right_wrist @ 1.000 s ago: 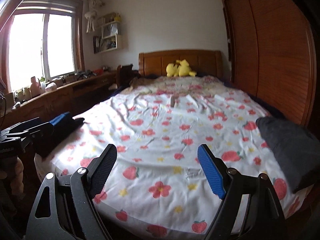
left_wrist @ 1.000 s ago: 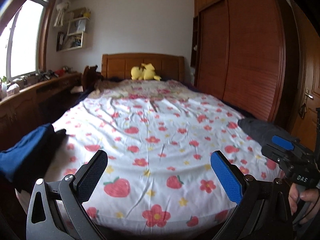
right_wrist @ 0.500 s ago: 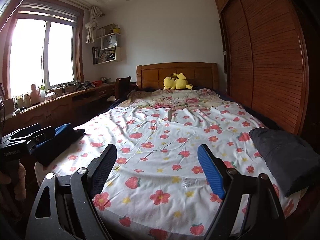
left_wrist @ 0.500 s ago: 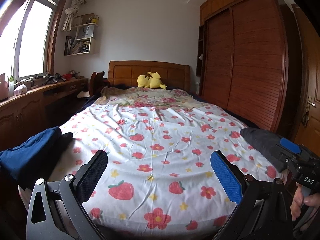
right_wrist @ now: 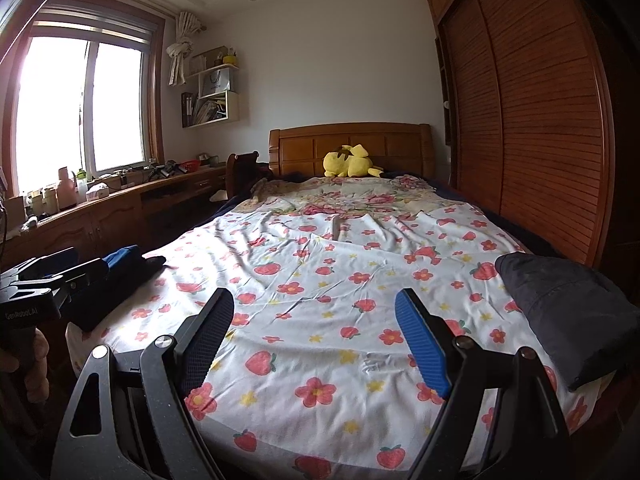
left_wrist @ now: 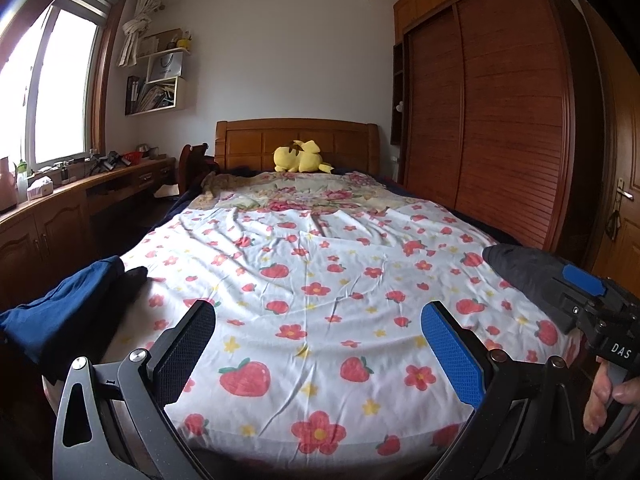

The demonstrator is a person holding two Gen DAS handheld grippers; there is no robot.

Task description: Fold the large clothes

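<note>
A navy blue garment (left_wrist: 68, 312) (right_wrist: 120, 270) lies bunched at the bed's left edge. A dark grey folded garment (left_wrist: 524, 272) (right_wrist: 560, 312) rests at the right edge. My left gripper (left_wrist: 316, 306) hovers over the foot of the bed, open, with only the sheet beyond its fingers. My right gripper (right_wrist: 314, 294) is held the same way, open and holding nothing. Each gripper's body shows at the edge of the other's view, held by a person's hand (left_wrist: 608, 392) (right_wrist: 28, 360).
The bed (left_wrist: 320, 240) has a white sheet with strawberries and flowers. A yellow plush toy (left_wrist: 300, 156) sits by the wooden headboard. A wooden wardrobe (left_wrist: 500, 120) lines the right side; a long cluttered desk (left_wrist: 60, 208) runs under the window on the left.
</note>
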